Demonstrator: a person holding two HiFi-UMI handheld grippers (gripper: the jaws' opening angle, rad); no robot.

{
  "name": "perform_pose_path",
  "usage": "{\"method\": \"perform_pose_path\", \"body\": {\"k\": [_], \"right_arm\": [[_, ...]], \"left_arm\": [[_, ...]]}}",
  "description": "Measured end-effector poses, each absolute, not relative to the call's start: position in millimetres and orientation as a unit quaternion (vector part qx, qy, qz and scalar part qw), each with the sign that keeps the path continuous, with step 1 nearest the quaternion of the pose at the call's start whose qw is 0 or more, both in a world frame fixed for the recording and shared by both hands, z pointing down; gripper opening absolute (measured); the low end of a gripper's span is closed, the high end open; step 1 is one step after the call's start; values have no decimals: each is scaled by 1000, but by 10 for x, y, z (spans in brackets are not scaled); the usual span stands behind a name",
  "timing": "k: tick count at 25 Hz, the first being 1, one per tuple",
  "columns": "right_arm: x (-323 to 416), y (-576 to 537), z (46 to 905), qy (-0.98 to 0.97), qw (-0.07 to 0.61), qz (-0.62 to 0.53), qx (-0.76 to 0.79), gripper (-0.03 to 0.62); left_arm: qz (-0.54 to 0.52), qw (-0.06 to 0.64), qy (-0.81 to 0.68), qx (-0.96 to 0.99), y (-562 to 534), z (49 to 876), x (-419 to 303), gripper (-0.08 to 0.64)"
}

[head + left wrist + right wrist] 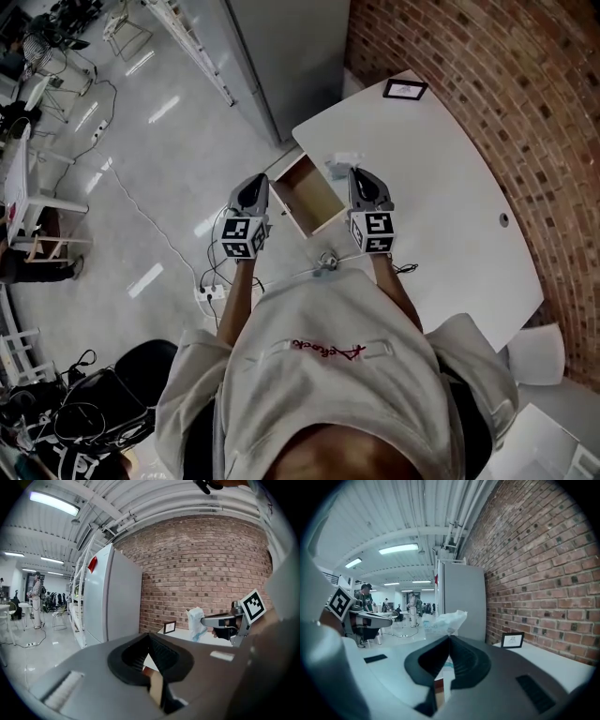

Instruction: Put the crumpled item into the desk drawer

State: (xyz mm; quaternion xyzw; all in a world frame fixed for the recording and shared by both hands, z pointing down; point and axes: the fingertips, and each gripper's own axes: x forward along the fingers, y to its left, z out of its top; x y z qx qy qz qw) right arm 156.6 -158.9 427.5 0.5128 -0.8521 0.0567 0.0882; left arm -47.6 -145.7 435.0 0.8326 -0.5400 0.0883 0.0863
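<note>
The crumpled item (341, 161), a white wad with blue print, sticks out from the tip of my right gripper (359, 173), which is shut on it. In the right gripper view the crumpled item (440, 620) rises just above the closed jaws of that gripper (449, 641). It hangs over the white desk (441, 187), just right of the open wooden drawer (302, 199). My left gripper (253, 183) is held left of the drawer over the floor, shut and empty. In the left gripper view the right gripper (202, 620) holds the crumpled item (196, 623) above the desk.
A small framed picture (405, 89) stands at the desk's far end, by the brick wall (487, 66). A grey cabinet (291, 56) stands beyond the drawer. A power strip (211, 292) with cables lies on the floor at my left, and a black chair (141, 370) is behind me.
</note>
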Motion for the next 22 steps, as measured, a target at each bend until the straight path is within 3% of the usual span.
{"method": "perform_pose_path", "body": {"k": [22], "right_arm": [[1271,-2039,4721,-865,126,89,478,14]], "left_arm": [[97,121,-541,826,-1881,4717,-576,9]]}}
